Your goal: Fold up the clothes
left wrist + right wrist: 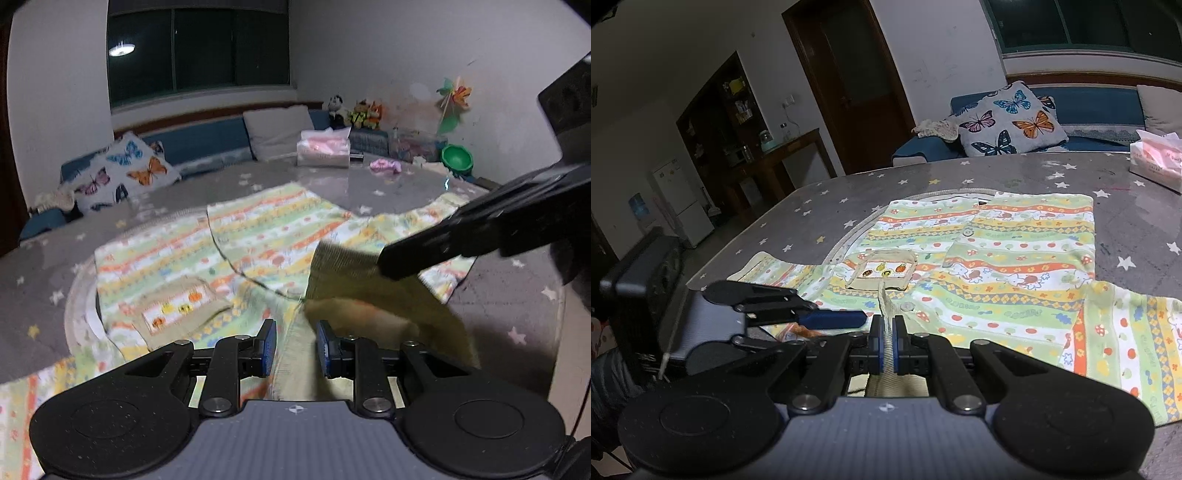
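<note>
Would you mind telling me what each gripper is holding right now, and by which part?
The right gripper is shut on the beige ribbed hem of the patterned shirt. The left gripper is open; fabric lies between its pads, ungripped.

Grey star-print table [798, 206] under patterned shirt [1015, 251], tissue pack [1156, 162].

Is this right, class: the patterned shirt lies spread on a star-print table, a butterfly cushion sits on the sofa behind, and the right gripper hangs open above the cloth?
Not quite. The right gripper is shut on the shirt's beige hem, as the right wrist view shows. The rest holds: the patterned shirt lies on the star-print table, with the butterfly cushion on the sofa behind.
</note>
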The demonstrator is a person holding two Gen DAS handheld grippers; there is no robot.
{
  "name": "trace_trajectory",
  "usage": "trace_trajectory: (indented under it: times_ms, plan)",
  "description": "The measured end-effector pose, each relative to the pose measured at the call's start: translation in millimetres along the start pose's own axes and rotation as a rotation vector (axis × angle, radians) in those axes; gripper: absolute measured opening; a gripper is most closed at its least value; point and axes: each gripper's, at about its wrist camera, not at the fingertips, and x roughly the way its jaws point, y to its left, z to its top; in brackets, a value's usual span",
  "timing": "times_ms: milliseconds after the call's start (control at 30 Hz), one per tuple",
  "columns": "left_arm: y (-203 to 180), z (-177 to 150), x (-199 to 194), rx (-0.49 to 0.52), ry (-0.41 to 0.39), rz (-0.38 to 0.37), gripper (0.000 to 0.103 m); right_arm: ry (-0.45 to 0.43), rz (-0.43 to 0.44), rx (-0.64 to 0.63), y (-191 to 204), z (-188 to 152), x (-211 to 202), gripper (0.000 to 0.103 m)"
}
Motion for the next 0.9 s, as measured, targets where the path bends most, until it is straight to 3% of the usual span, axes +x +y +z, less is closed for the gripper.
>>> trace_trajectory:
  times_ms: [200, 333, 433, 467, 500, 567, 700, 900]
  plan:
    - [-31, 0, -10, 0.187, -0.010, -0.073, 0.029, 0.003, 0.002, 0.001, 0, -1, 0, 0.004]
    - [-40, -5, 13, 0.234, 0.061, -0.018, 0.029, 0.004, 0.003, 0.001, 0, -2, -1, 0.004]
    - [-32, -7, 22, 0.193, 0.093, -0.014, 0.027, 0.004, 0.001, 0.003, -1, -2, -1, 0.004]
    - [-28, -8, 22, 0.173, 0.096, -0.021, 0.022, 0.004, 0.000, 0.004, -2, -2, -1, 0.004]
    - [-24, -8, 22, 0.155, 0.100, -0.031, 0.009, 0.004, -0.001, 0.005, -2, -2, -1, 0.004]
    - [-17, -7, 20, 0.101, 0.097, -0.051, 0.007, 0.006, -0.001, 0.008, -3, -2, 0, 0.004]
    - [-4, -3, 7, -0.037, 0.036, -0.166, 0.006, 0.003, 0.001, 0.008, -2, -2, -1, 0.004]
    - [-12, -9, 14, -0.030, 0.063, -0.191, 0.006, 0.018, 0.016, -0.003, 1, -1, 0, 0.004]
